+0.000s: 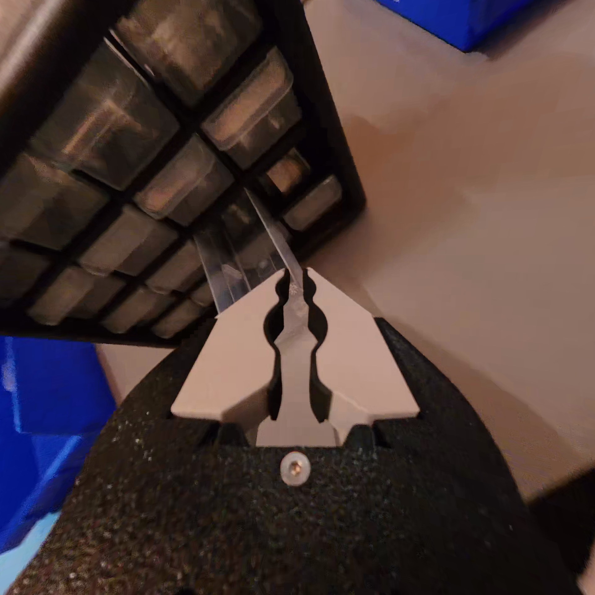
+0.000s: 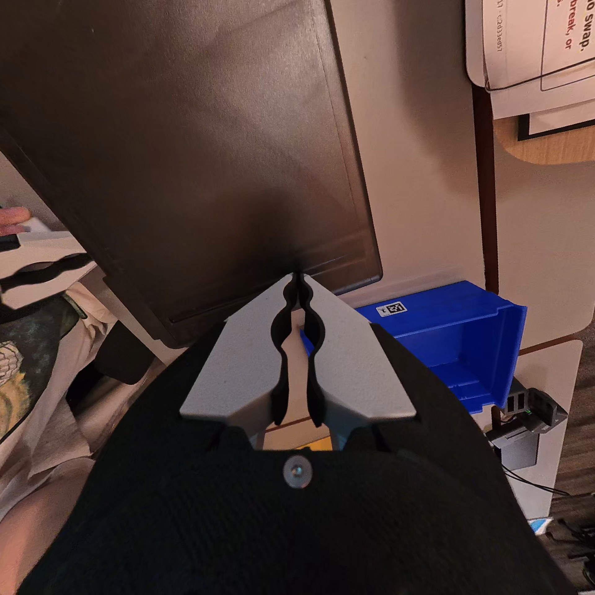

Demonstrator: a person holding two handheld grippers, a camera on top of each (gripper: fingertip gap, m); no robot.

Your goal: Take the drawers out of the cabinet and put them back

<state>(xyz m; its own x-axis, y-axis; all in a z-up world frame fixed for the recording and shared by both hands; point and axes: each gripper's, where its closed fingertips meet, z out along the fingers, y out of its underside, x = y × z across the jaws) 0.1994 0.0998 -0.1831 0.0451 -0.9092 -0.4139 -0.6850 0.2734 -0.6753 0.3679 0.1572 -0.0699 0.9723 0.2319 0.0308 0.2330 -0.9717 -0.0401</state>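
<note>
A black cabinet [image 1: 325,135] with several rows of small clear drawers fills the upper left of the left wrist view, seen tilted. One clear drawer [image 1: 231,257] near its lower right corner is pulled partly out. My left gripper [image 1: 294,280] is shut on this drawer's thin clear wall. In the right wrist view my right gripper [image 2: 297,277] is shut with nothing between the fingers, and its tips touch the cabinet's plain dark outer panel [image 2: 193,145]. The left gripper [image 2: 38,280] shows at the left edge there, with a person's hand [image 2: 13,219] above it.
A blue bin [image 2: 450,338] lies on its side just right of the cabinet on the pale tabletop [image 1: 467,225]. More blue bins stand at the top right [image 1: 483,22] and lower left [image 1: 48,402]. Papers [image 2: 531,48] and a black device with cables [image 2: 521,434] lie beyond the table's edge.
</note>
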